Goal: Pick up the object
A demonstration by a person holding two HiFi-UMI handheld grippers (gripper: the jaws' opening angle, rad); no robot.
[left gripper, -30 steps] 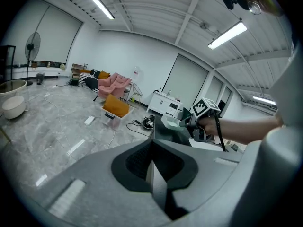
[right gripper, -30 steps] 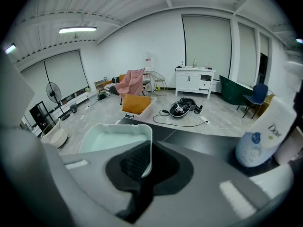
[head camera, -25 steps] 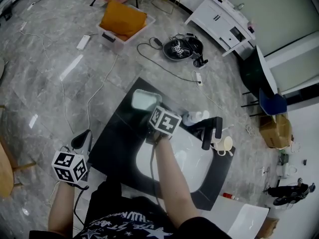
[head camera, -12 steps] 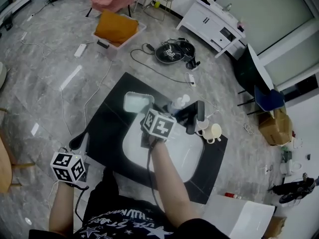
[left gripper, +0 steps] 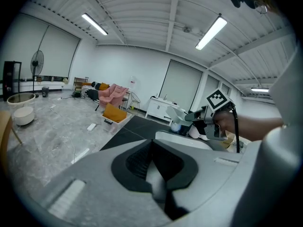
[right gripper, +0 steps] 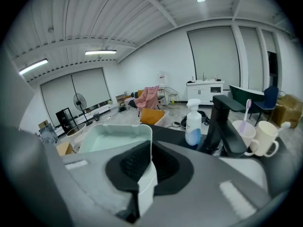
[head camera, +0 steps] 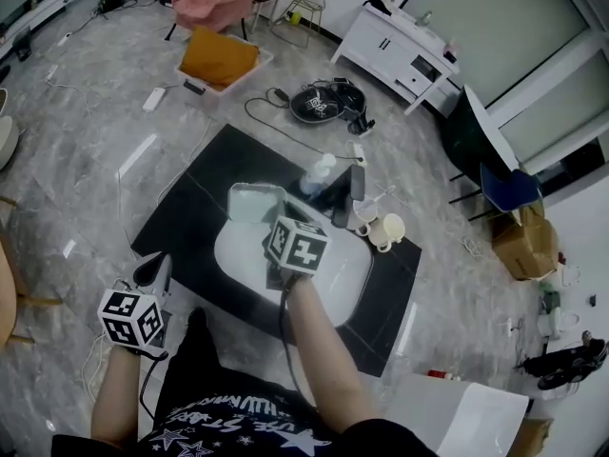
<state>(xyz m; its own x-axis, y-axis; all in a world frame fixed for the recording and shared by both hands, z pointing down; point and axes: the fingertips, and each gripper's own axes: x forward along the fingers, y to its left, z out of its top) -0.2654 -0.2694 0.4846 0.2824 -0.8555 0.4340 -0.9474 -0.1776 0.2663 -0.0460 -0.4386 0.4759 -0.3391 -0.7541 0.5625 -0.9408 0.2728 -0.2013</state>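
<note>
Tub (head camera: pixel 253 200), pale and thin-walled, at the far left rim of the sink (head camera: pixel 347 274) set in the black bench (head camera: pixel 181 227). Your right tool (right gripper: pixel 143 176) is clamped on the tub's near wall, which stands edge-on between the pads. Your left tool (left gripper: pixel 154 174) is closed on nothing, well apart at the near left. Judge the tub light, empty and flexible: a one-wall grip may let it tilt or slip, so grip deep on the wall, near a corner.
</note>
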